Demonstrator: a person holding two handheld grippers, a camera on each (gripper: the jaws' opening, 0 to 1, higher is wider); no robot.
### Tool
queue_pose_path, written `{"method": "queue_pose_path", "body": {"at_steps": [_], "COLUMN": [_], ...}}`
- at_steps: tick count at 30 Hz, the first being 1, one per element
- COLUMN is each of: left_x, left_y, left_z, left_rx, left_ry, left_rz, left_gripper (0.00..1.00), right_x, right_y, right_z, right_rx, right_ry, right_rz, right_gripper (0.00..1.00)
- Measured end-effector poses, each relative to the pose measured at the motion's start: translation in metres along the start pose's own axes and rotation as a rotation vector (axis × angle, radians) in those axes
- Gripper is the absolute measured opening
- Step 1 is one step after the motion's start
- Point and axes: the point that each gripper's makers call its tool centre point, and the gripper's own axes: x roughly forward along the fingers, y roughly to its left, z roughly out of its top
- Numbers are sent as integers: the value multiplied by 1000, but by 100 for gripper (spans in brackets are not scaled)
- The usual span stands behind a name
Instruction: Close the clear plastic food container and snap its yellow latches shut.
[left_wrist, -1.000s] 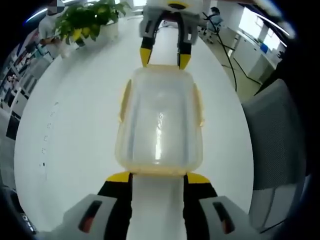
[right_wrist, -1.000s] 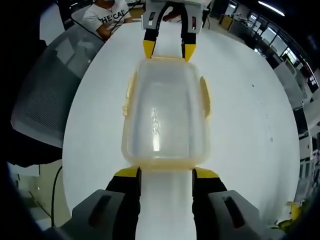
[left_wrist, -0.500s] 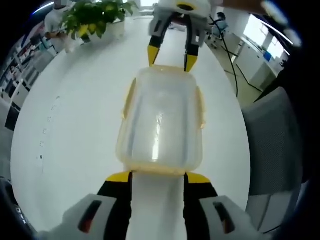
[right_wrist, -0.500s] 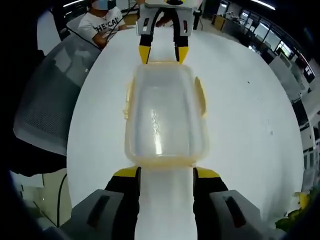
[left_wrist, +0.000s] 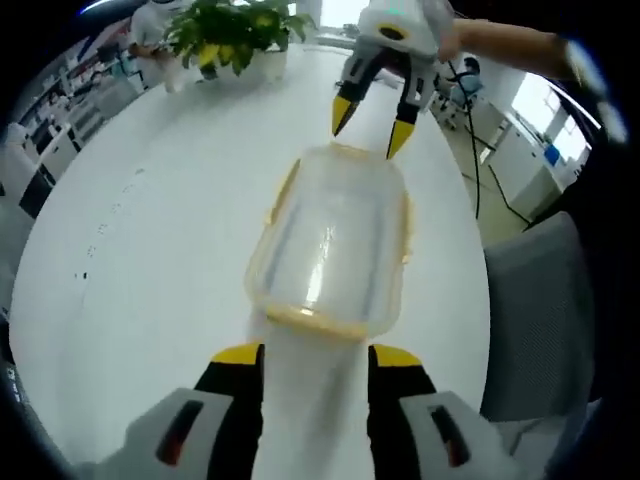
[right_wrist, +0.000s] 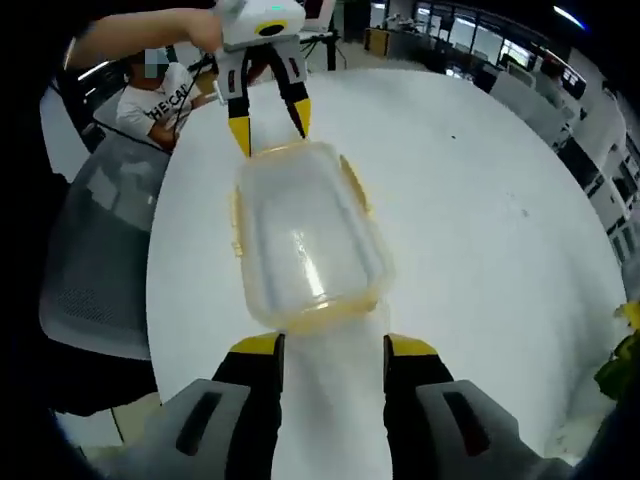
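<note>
White round tabletop (left_wrist: 150, 250), potted plant (left_wrist: 232, 30) at its far edge. Clear container (left_wrist: 330, 245) lies lid-on between the two grippers. Left gripper (left_wrist: 315, 357) and right gripper (right_wrist: 335, 347): jaws spread, holding nothing, each just short of a container end. Side yellow latches (right_wrist: 355, 185) look flared. My read: brace one end, press each latch flat against the container wall.

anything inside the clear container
The container looks empty: only the white table shows through its clear lid. Glare hides a small patch.
</note>
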Motion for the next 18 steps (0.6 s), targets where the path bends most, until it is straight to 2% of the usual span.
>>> {"method": "queue_pose_path", "body": {"at_steps": [2, 4, 6, 7, 8, 9, 11, 13, 17, 18], "left_x": [-2, -5, -9, -9, -10, -9, -6, -4, -1, 0], "left_y": [0, 2, 3, 0, -3, -4, -1, 2, 1, 0], "left_z": [0, 2, 8, 14, 17, 18, 16, 16, 17, 18], "left_rx": [-57, -138, -238, -294, -337, -385, -438, -468, -479, -489], "left_ry": [-30, -89, -166, -229, -261, -281, -305, -325, -340, -345], "left_rz": [-3, 1, 2, -14, -30, -33, -14, 11, 31, 25], "left_gripper": [35, 34, 35, 35, 34, 34, 33, 29, 23, 21], "right_x": [-1, -2, -2, -2, -2, -1, 3, 6, 7, 9], "right_y": [2, 2, 1, 0, -3, -2, -1, 2, 7, 7], "right_z": [1, 4, 8, 12, 15, 14, 12, 12, 17, 16], "right_rx": [57, 115, 181, 207, 212, 213, 239, 268, 328, 340], "right_ry": [-29, -61, -105, -144, -172, -166, -160, -164, -207, -195], "right_rz": [14, 13, 15, 12, -5, -16, -33, -21, 10, 18], "right_gripper": [36, 36, 36, 35, 31, 30, 31, 31, 28, 28]}}
